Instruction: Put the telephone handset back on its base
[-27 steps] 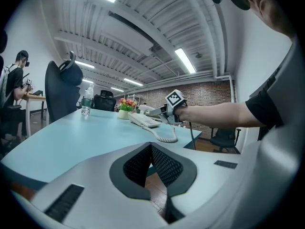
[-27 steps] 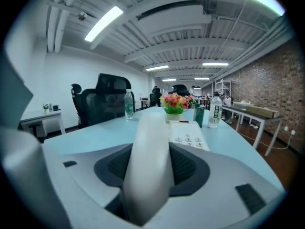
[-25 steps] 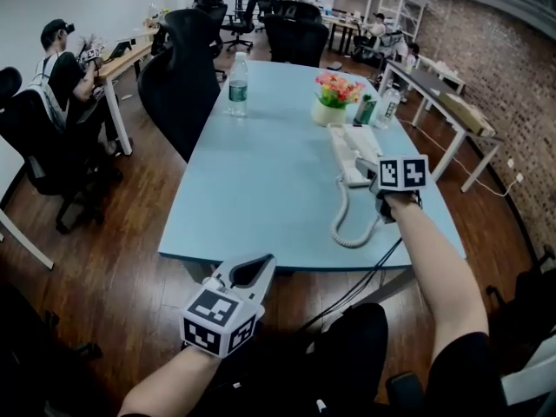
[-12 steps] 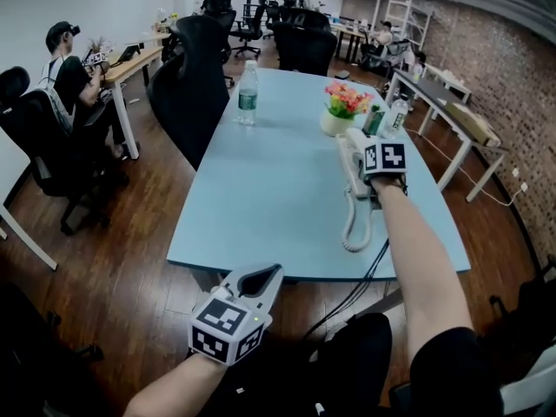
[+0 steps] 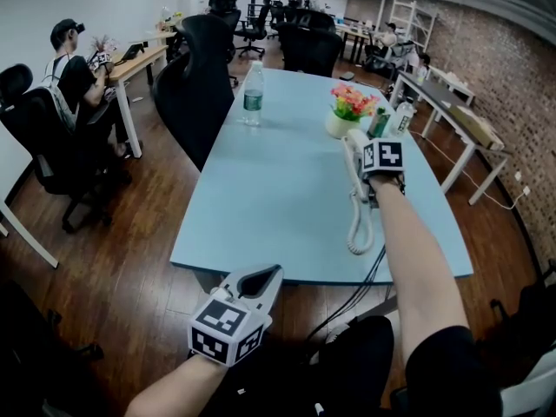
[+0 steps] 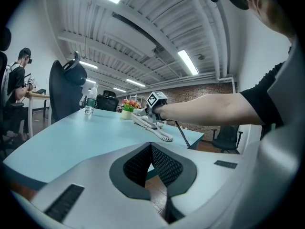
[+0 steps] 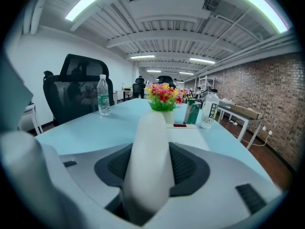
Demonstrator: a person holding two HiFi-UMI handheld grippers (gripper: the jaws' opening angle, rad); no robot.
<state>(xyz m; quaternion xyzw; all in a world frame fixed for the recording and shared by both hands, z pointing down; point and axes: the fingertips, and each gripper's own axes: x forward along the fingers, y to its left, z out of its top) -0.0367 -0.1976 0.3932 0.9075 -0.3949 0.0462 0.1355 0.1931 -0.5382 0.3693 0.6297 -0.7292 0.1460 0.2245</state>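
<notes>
Handset [image 7: 148, 128] clamped in right tongs [image 7: 151, 162]; left tongs [image 6: 151, 148] closed.

Right gripper view: handset [image 7: 151, 175] hides the near part of the base [image 7: 190, 137]. Head view: marker cube [image 5: 383, 156] covers the right gripper's [image 7: 151, 149] fingers; bottle [image 5: 253, 94] label too small to read

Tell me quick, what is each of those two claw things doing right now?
Left gripper: closed, holding nothing.
Right gripper: closed on the telephone handset.
</notes>
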